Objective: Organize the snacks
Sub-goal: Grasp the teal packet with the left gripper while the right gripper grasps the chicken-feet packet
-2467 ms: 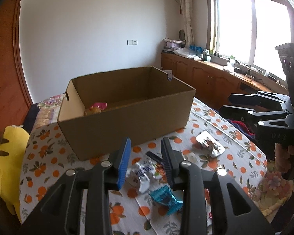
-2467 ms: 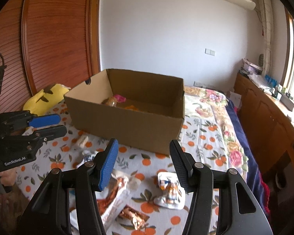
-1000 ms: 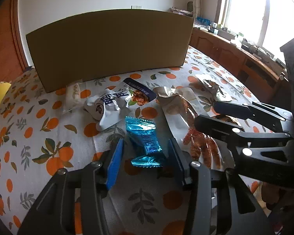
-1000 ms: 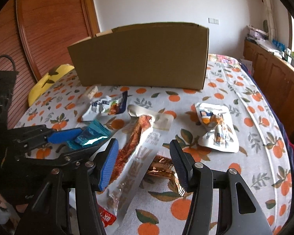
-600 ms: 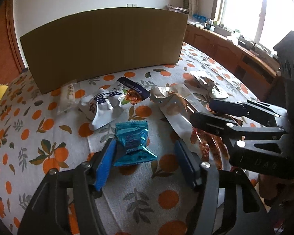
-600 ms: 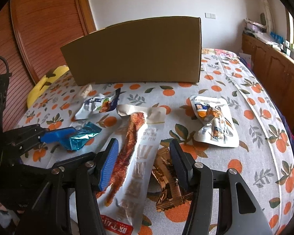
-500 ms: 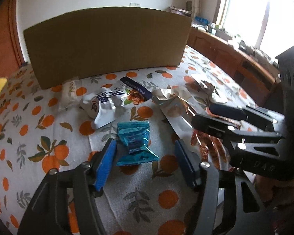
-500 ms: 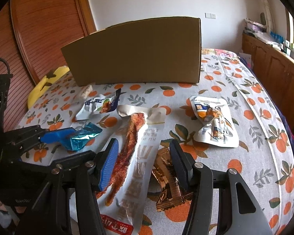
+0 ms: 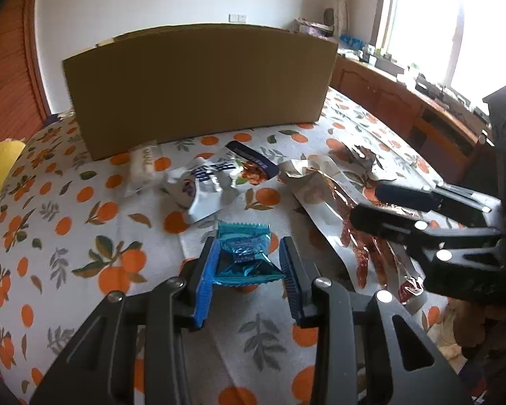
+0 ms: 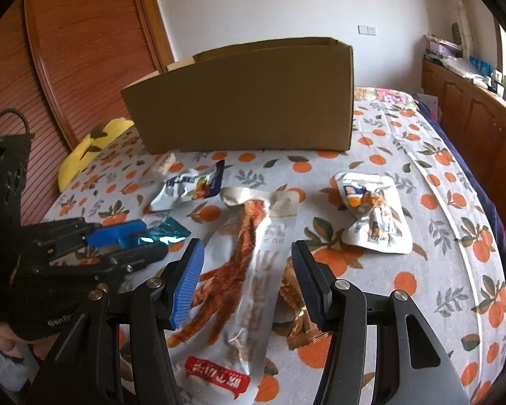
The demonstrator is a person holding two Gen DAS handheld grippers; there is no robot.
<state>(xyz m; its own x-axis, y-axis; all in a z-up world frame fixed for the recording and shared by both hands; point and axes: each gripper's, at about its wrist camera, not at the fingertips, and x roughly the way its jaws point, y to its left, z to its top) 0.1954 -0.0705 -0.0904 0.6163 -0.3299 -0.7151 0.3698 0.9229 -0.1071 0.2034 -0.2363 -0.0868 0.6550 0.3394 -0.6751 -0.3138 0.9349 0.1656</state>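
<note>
My left gripper (image 9: 249,263) has closed on a teal candy wrapper (image 9: 244,253), which sits between its pads just above the orange-print cloth; it also shows in the right wrist view (image 10: 162,234). My right gripper (image 10: 248,270) is open, its fingers either side of a long clear pack of red chicken feet (image 10: 243,263). A gold wrapper (image 10: 298,317) lies under its right finger. A cardboard box (image 9: 199,84) stands behind the snacks.
A white and blue snack pouch (image 9: 216,182), a small white candy (image 9: 141,165) and a white pouch (image 10: 374,212) lie on the cloth. A yellow cushion (image 10: 91,145) sits at the far left. Wooden cabinets (image 10: 472,108) run along the right wall.
My left gripper has narrowed from wide open onto the teal wrapper. My right gripper has stayed open over the chicken feet pack.
</note>
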